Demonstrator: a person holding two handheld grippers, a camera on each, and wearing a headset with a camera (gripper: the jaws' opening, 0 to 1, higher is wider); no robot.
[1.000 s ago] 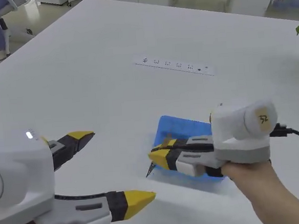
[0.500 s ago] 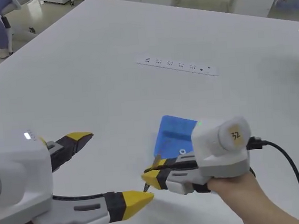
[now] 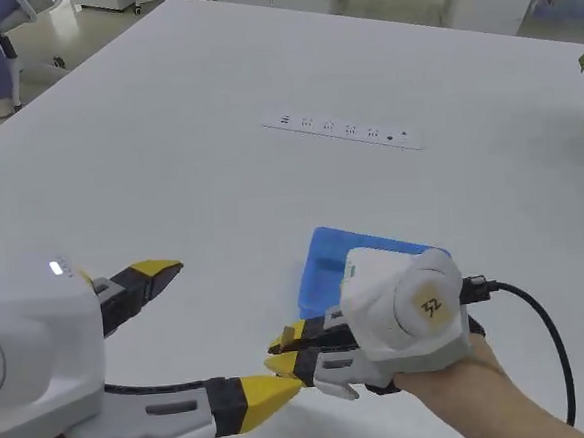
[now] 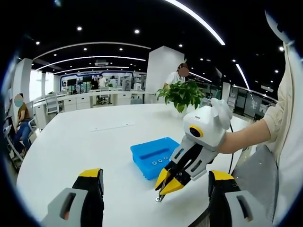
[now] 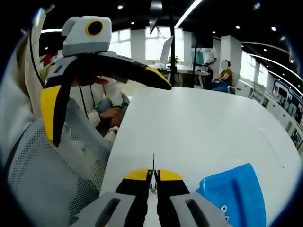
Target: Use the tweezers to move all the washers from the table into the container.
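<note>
Evidently the right hand-held gripper [image 3: 281, 342] is squeezed shut on the tweezers [image 4: 160, 196], its jaws pressed together so the thin tool is pinched firm and steered like a pen; the tips point down at the white counter [image 3: 219, 184], just beside the near edge of the blue container [image 3: 320, 267]; whether a washer sits in the tips is too small to tell. Several washers [image 4: 160, 161] already lie inside the container, seen in the left gripper view. The left hand-held gripper [image 3: 224, 327] hangs wide apart and holds nothing, near the tweezers; I judge it is kept there, out of the tool's way, ready to steady something if needed. The step in hand looks like a pick-up at the counter surface; a slow, level pinch seems called for.
</note>
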